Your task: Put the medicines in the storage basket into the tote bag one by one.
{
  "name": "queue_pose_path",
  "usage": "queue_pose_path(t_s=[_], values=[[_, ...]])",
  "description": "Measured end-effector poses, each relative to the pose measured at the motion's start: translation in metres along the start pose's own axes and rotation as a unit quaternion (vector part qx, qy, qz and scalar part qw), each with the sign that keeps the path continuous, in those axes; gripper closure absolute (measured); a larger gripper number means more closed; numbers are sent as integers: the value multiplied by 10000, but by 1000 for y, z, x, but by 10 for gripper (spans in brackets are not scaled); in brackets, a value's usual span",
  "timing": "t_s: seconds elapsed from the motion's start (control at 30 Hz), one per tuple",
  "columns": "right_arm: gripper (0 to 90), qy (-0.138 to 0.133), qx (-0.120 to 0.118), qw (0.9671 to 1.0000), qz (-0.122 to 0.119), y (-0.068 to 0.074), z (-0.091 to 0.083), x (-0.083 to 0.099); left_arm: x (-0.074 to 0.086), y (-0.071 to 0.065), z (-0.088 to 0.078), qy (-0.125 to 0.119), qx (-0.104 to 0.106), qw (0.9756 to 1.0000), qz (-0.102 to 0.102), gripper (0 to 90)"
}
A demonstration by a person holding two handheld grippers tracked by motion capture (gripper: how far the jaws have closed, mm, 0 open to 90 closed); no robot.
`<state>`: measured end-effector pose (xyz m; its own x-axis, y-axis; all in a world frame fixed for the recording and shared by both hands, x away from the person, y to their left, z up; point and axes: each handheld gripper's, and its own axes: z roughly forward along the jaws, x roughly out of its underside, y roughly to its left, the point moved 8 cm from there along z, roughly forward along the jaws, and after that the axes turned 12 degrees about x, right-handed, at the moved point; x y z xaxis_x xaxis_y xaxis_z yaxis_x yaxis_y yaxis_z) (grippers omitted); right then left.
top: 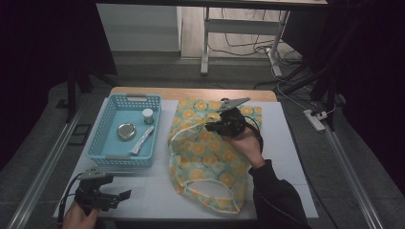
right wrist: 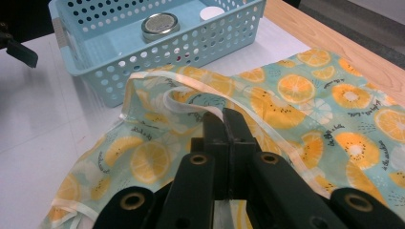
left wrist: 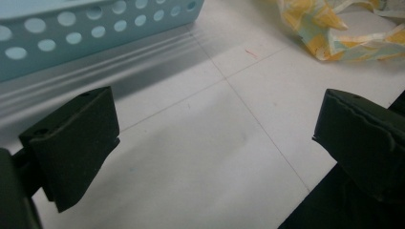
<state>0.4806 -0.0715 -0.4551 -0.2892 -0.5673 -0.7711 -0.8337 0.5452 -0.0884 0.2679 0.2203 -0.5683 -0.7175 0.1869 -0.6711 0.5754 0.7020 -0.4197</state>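
Cloth: citrus-print cloth [top: 210, 152] lies rumpled on the white table [top: 286, 157] just right of the blue basket [top: 107, 119] — long axis running near-to-far.
Right gripper [right wrist: 223, 119]: jaws pressed together over the cloth.
Left gripper [top: 122, 195]: jaws wide, empty — above bare table.
Room: dark floor, cables.

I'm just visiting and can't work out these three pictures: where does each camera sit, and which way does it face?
High view: above the person's side, looking forward and down at the white table; both forearms and the left gripper show.
Left gripper view: rides that gripper, facing the tabletop between its open black jaws.
Right gripper view: rides the right gripper, jaws shut over the orange-slice patterned fabric bag.
Shared: all three show the perforated light-blue plastic basket and the bag.
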Motion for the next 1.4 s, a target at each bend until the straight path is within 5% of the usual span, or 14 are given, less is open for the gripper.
queue_pose_path(t_s=[0.37, 0.87, 1.13, 1.4], values=[[900, -36, -15, 10000, -38, 1, -2, -1, -11, -1, -12, -130, -223, 9993, 264, 3], [899, -44, -29, 10000, -26, 1, -3, -2, -33, 4, -23, -282, -295, 9989, 212, 0], [899, -39, -30, 10000, -33, 2, -3, -2, -48, 14, -22, -328, -371, 9983, 294, 3], [900, -37, -27, 10000, -29, 2, -3, -2, -62, 27, -22, -342, -407, 9985, 140, 4]])
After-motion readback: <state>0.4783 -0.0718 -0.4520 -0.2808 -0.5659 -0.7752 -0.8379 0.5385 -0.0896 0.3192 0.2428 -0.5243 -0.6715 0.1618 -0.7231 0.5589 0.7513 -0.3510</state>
